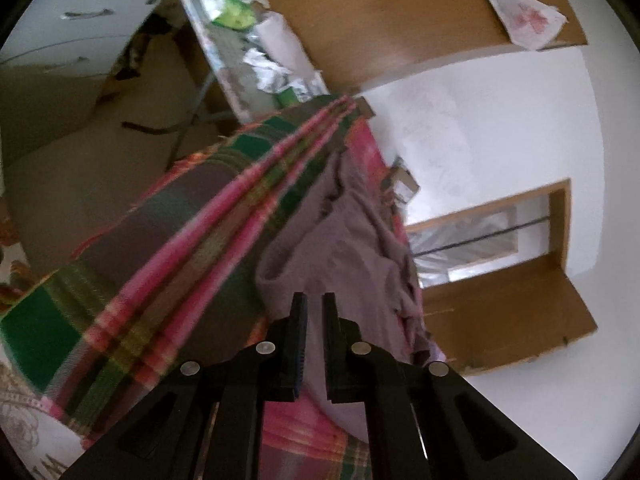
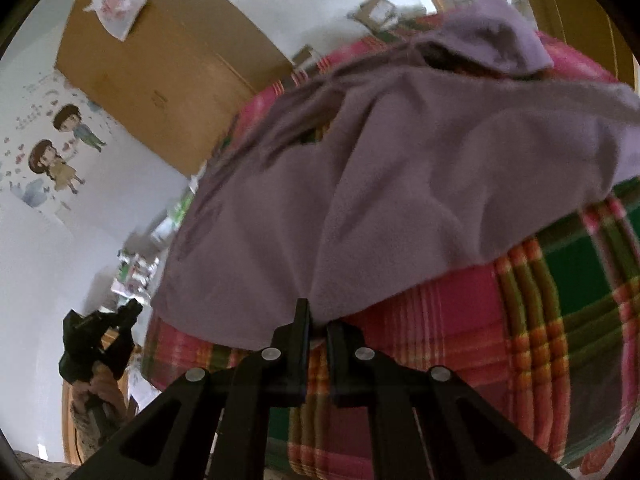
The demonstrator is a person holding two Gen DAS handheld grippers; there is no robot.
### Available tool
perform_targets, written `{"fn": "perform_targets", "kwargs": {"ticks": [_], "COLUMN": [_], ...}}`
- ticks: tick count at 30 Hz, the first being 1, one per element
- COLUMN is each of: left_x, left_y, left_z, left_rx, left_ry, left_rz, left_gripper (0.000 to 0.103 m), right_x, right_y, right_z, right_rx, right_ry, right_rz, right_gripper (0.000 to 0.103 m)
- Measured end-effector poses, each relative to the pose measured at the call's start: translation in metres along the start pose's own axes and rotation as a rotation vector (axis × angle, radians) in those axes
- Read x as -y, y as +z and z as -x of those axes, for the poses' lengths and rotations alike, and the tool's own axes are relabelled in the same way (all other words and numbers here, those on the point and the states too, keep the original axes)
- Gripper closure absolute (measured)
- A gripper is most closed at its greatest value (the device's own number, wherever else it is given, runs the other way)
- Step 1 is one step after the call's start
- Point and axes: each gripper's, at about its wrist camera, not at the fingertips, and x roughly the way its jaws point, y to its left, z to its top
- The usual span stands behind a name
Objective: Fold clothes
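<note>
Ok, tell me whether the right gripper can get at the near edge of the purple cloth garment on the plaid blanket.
Probably yes: the right gripper sits at the purple cloth garment's near hem on the plaid blanket, fingers slightly apart, nothing between.

Soft daylight lit both views, brightest where the window (image 1: 476, 240) glared white in the left wrist view. Motion blur smeared the plaid blanket (image 1: 168, 248) and the purple garment (image 2: 360, 184). Fisheye distortion bent the wardrobe (image 2: 160, 80), and black vignetting ringed both frames.
</note>
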Motion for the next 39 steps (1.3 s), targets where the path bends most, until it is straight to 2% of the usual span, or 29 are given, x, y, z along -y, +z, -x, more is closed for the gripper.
{"fn": "perform_targets", "kwargs": {"ticks": [3, 9, 11, 14, 18, 21, 24, 25, 28, 29, 33, 35, 36, 39], "left_x": [0.003, 0.014, 0.023, 0.036, 0.054, 0.071, 0.088, 0.094, 0.115, 0.121, 0.142, 0.150, 0.153, 0.158], "left_y": [0.000, -0.002, -0.005, -0.012, -0.024, -0.037, -0.052, -0.057, -0.079, -0.088, -0.122, -0.138, -0.145, -0.158], "left_z": [-0.006, -0.021, -0.030, -0.047, -0.067, -0.085, -0.104, -0.110, -0.128, -0.133, -0.154, -0.164, -0.169, -0.181], "left_rx": [-0.014, -0.048, -0.070, -0.121, -0.178, -0.217, -0.267, -0.285, -0.335, -0.353, -0.431, -0.475, -0.494, -0.528], "left_ry": [0.009, 0.027, 0.033, 0.032, 0.027, 0.020, 0.018, 0.015, 0.023, 0.018, -0.001, -0.013, -0.019, -0.021], "left_rz": [-0.017, -0.072, -0.113, -0.181, -0.267, -0.345, -0.428, -0.458, -0.593, -0.638, -0.792, -0.841, -0.860, -0.872], "left_gripper": [0.097, 0.097, 0.097, 0.097, 0.092, 0.092, 0.081, 0.080, 0.079, 0.075, 0.075, 0.075, 0.075, 0.075], "right_x": [0.007, 0.025, 0.046, 0.084, 0.128, 0.151, 0.165, 0.168, 0.177, 0.179, 0.180, 0.178, 0.177, 0.177], "right_y": [0.003, 0.013, 0.018, 0.024, 0.032, 0.042, 0.054, 0.057, 0.068, 0.071, 0.074, 0.076, 0.076, 0.075], "right_z": [0.016, 0.055, 0.073, 0.096, 0.120, 0.125, 0.123, 0.121, 0.115, 0.113, 0.109, 0.107, 0.104, 0.103], "right_rx": [0.035, 0.122, 0.180, 0.281, 0.396, 0.413, 0.432, 0.428, 0.405, 0.401, 0.403, 0.399, 0.393, 0.384], "right_ry": [-0.040, -0.134, -0.185, -0.327, -0.493, -0.522, -0.569, -0.584, -0.611, -0.620, -0.659, -0.699, -0.725, -0.736], "right_rz": [0.025, 0.081, 0.014, -0.112, -0.255, -0.327, -0.369, -0.371, -0.366, -0.364, -0.357, -0.334, -0.319, -0.292], "right_gripper": [0.092, 0.080, 0.080, 0.076, 0.066, 0.062, 0.057, 0.057, 0.054, 0.054, 0.057, 0.072, 0.084, 0.095]}}
